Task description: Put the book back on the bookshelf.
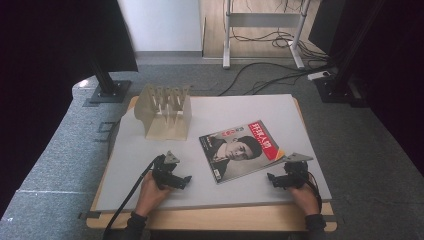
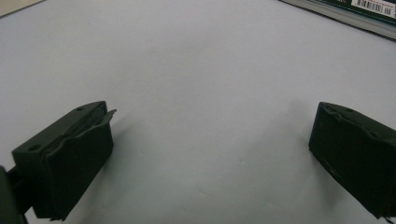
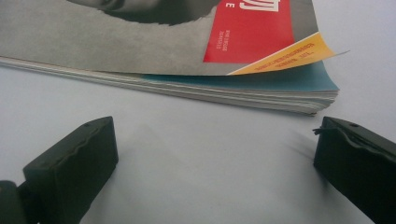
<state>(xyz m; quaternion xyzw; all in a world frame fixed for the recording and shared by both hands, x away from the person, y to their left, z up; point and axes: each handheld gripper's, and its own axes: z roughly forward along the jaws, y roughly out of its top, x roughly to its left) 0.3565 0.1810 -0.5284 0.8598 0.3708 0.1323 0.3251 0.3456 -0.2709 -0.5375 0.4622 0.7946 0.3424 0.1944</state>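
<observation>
A magazine (image 1: 242, 150) with a grey portrait cover and a red title block lies flat, right of the middle of the grey table mat (image 1: 225, 107). My left gripper (image 1: 186, 180) rests near the front edge, left of the magazine, open with bare mat between its jaws (image 2: 210, 154). The magazine's spine corner (image 2: 355, 11) crosses the top right of the left gripper view. My right gripper (image 1: 270, 178) sits by the magazine's near right corner, open and empty (image 3: 215, 158). The magazine's page edge (image 3: 261, 91), cover corner curled up, lies just beyond the right jaws.
A beige wooden slotted rack (image 1: 165, 111) stands at the mat's back left. The table's wooden rim (image 1: 210, 219) runs along the front. Black stand bases (image 1: 107, 91) and cables (image 1: 270, 75) lie on the carpet behind the table.
</observation>
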